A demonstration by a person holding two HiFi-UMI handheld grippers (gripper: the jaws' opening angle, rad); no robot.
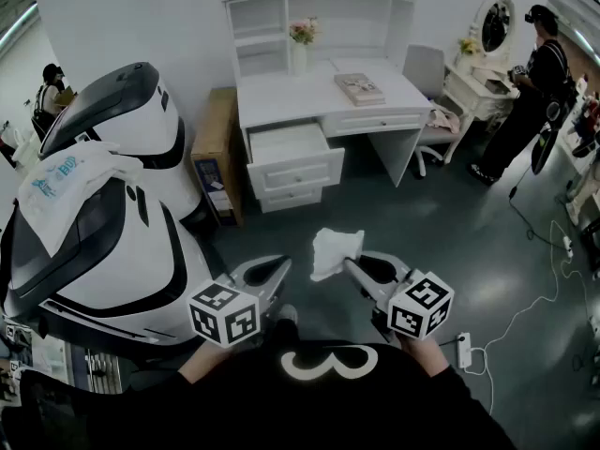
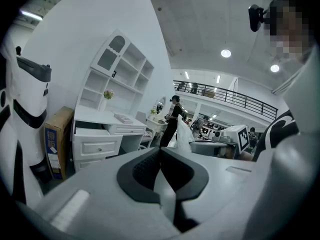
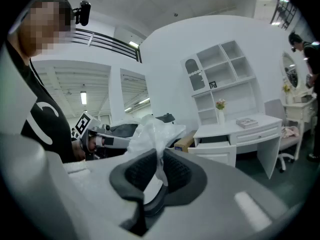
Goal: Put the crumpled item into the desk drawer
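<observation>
A white crumpled plastic item (image 1: 335,247) sticks up from my right gripper (image 1: 349,262), whose pads are shut on its lower end. In the right gripper view the item (image 3: 152,133) bulges above the right gripper (image 3: 159,156). My left gripper (image 1: 281,266) is held beside it, to the left, shut with nothing between its pads. From the left gripper (image 2: 160,152) I see the item (image 2: 182,134) off to the right. Ahead stands the white desk (image 1: 309,92), its top drawer (image 1: 289,142) pulled out. The drawer (image 3: 212,146) also shows beyond the item, and again as the drawer (image 2: 97,132) at the left.
Two big white-and-black machines (image 1: 103,242) fill the left side. A cardboard box (image 1: 216,148) leans by the desk. A book (image 1: 358,87) and a flower vase (image 1: 300,45) sit on the desk. A chair (image 1: 427,73), a dressing table (image 1: 483,75) and a person (image 1: 530,82) are at the right. Cables and a power strip (image 1: 464,347) lie on the floor.
</observation>
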